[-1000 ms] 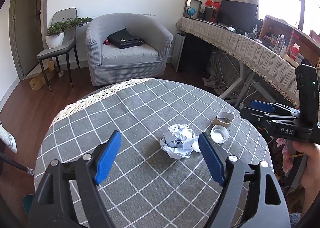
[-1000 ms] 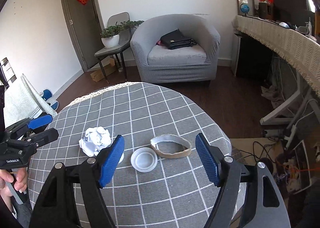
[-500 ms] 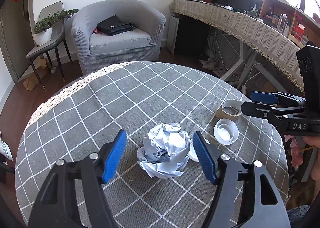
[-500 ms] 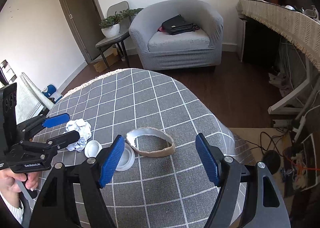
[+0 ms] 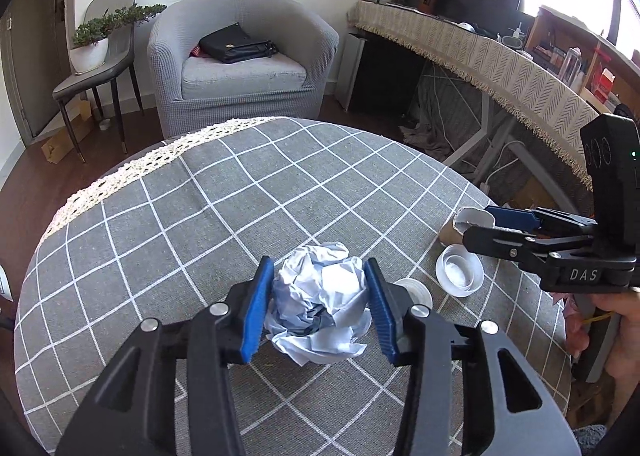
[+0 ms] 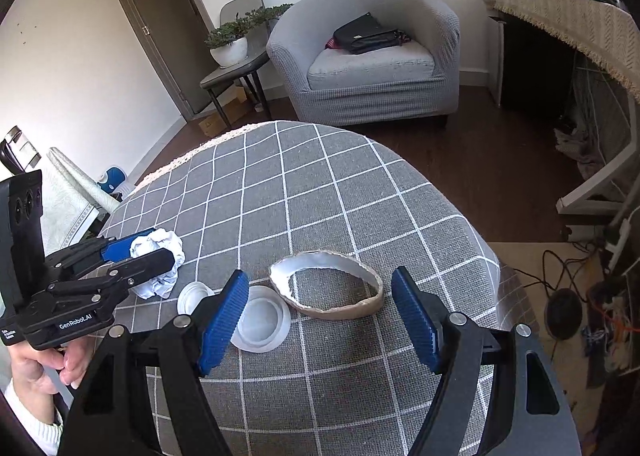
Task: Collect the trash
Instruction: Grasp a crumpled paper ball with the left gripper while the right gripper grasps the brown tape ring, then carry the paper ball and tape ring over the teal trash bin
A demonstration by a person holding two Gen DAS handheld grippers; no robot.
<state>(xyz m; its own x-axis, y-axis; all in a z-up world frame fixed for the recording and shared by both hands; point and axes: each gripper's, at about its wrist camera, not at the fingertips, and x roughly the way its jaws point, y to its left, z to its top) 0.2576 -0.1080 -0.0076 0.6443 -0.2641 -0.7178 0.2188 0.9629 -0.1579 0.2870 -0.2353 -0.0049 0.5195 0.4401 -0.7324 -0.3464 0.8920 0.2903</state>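
Grey checked tablecloth on round table | crumpled paper ball lay near its front edge | left gripper jaws, just closing, pressed both its sides | right gripper stood wide, straddling cardboard ring | white lid beside.

Crumpled white paper ball beside lids, cardboard ring.
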